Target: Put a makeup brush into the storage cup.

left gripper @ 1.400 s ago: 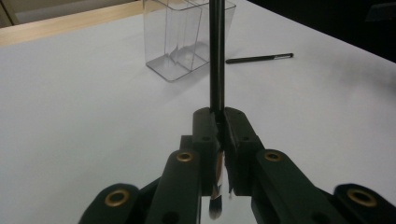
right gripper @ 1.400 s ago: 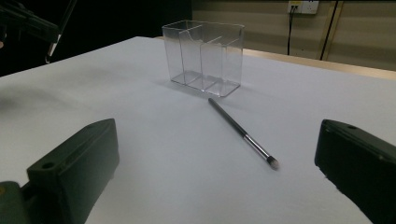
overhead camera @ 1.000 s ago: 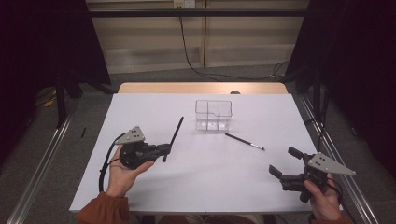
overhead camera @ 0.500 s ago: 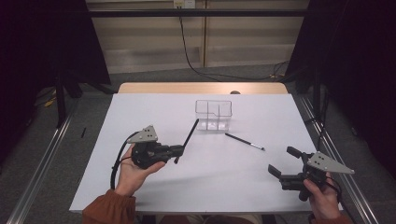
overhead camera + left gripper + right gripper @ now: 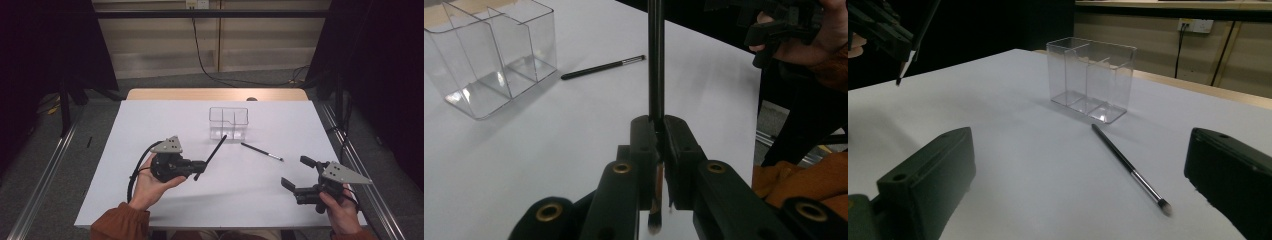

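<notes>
We hold the left gripper (image 5: 199,167) above the white table (image 5: 150,120), left of the middle, and its jaws are pinched tight on a long black brush (image 5: 214,152). In the left gripper view the brush (image 5: 655,60) rises straight up between the two pads, with its bristle tip (image 5: 655,227) poking out below them, toward the camera. From the high view the handle slants up and away from our left hand (image 5: 150,182), and its far end reaches close to the near wall of the clear organizer (image 5: 229,122); whether it touches that wall we cannot tell. The organizer stands upright on the table beyond the middle, and its inner walls split it into compartments, which the left gripper view (image 5: 489,55) and the right gripper view (image 5: 1093,75) both show as see-through and bare. A second brush (image 5: 262,151) lies flat on the table just to the right of the organizer, apart from it, with its handle end toward the box and its pale bristle end (image 5: 1163,205) pointing toward our right side. We keep the right gripper (image 5: 300,175) low near the table's right front corner, its jaws spread wide with nothing between them, and well apart from the lying brush. In the right gripper view the two black jaws stand at the far left and far right, with the second brush (image 5: 1128,167) and the organizer framed between them farther off.
</notes>
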Demonstrator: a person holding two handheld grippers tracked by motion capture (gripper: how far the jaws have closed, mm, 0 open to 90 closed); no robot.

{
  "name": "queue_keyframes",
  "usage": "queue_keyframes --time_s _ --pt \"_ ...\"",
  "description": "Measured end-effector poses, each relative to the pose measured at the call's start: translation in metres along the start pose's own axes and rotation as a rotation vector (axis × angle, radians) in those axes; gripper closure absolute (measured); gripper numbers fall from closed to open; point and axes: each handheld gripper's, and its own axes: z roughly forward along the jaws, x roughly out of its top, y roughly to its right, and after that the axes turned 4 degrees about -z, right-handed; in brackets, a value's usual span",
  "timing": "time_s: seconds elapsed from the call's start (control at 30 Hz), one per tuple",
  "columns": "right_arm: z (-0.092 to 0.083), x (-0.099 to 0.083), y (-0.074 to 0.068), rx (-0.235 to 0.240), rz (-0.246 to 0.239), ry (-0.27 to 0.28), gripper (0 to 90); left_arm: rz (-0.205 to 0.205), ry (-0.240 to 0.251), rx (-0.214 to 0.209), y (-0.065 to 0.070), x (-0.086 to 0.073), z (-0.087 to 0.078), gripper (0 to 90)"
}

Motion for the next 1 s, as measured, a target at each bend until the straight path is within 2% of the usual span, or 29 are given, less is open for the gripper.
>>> queue_keyframes --time_s 0.07,0.23,0.4,0.63,0.77,0.87,1.0 --pt "0.002 0.002 -0.001 0.009 -0.01 0.0 0.0 -0.002 -0.017 -0.013 0.0 0.003 0.002 84.0" --pt "0.003 0.008 -0.004 0.035 -0.012 0.007 0.0 0.022 -0.071 -0.008 0.004 0.008 0.006 84.1" --pt "0.008 0.015 -0.012 0.104 0.004 -0.014 0.0 0.049 -0.124 -0.016 0.009 0.013 0.009 84.0" --pt "0.02 0.024 -0.018 0.164 -0.029 -0.045 0.0 0.086 -0.239 -0.028 0.013 0.024 0.011 84.0" --pt "0.029 0.029 -0.018 0.183 -0.044 -0.053 0.0 0.09 -0.268 -0.024 0.013 0.028 0.01 84.0" --pt "0.034 0.032 -0.021 0.204 -0.063 -0.064 0.0 0.104 -0.308 -0.016 0.012 0.028 0.01 84.0" --pt "0.04 0.033 -0.025 0.242 -0.081 -0.097 0.0 0.128 -0.343 -0.02 0.015 0.028 0.013 84.0"
